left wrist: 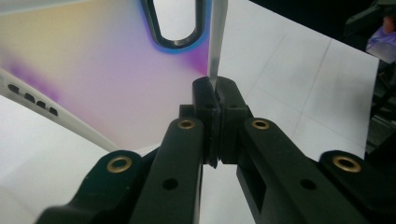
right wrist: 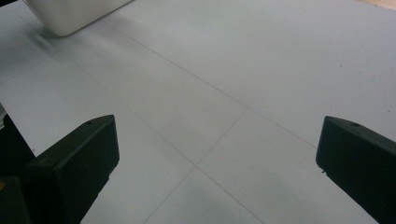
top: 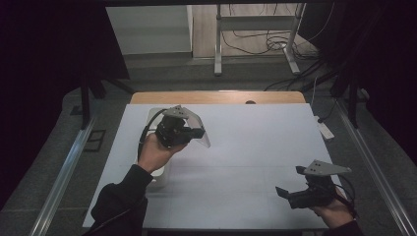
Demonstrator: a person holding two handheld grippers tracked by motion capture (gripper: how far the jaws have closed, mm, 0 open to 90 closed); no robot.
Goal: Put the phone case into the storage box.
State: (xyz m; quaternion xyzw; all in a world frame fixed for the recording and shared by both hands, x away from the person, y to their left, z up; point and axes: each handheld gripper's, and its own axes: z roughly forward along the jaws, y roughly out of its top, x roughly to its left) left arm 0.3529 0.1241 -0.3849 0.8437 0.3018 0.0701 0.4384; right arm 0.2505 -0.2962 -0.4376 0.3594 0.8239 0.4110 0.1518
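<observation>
No brand, label or writing legible anywhere. Left gripper (top: 199,132) lifted over left-centre of white table (top: 255,147), jaws pinched tight on edge of thin translucent phone case (top: 202,129); in left gripper view, fingertips (left wrist: 205,95) squeezed together on case rim, seen edge-on as pale strip (left wrist: 217,37) rising straight up from grip. Case back panel (left wrist: 102,74) spread to left of that, tinted yellow-to-purple, w/ rounded dark-rimmed camera cutout (left wrist: 175,39) near top, upper part cut off by frame. Row of small slots (left wrist: 32,98) along case's white lower-left edge, exact kind hard to tell. Long axis of case approx. in line w/ jaws, camera-cutout end pointing away from gripper; in high view, case just a faint clear flap right of gripper body, outline hard to make out, far edge blending into table. White box-like object (top: 160,172) on table under left hand (top: 155,152), mostly hidden by hand and dark sleeve (top: 120,199); corner of same again at top left in right gripper view (right wrist: 70,16), cut off. Right gripper (top: 287,184) low over near right corner of table, jaws wide apart, nothing between, bare table w/ thin seam lines (right wrist: 219,140) beneath. Right hand (top: 337,211) partly cut by bottom edge. Background beyond table dark, cables and metal stand legs (top: 255,44) on floor.
</observation>
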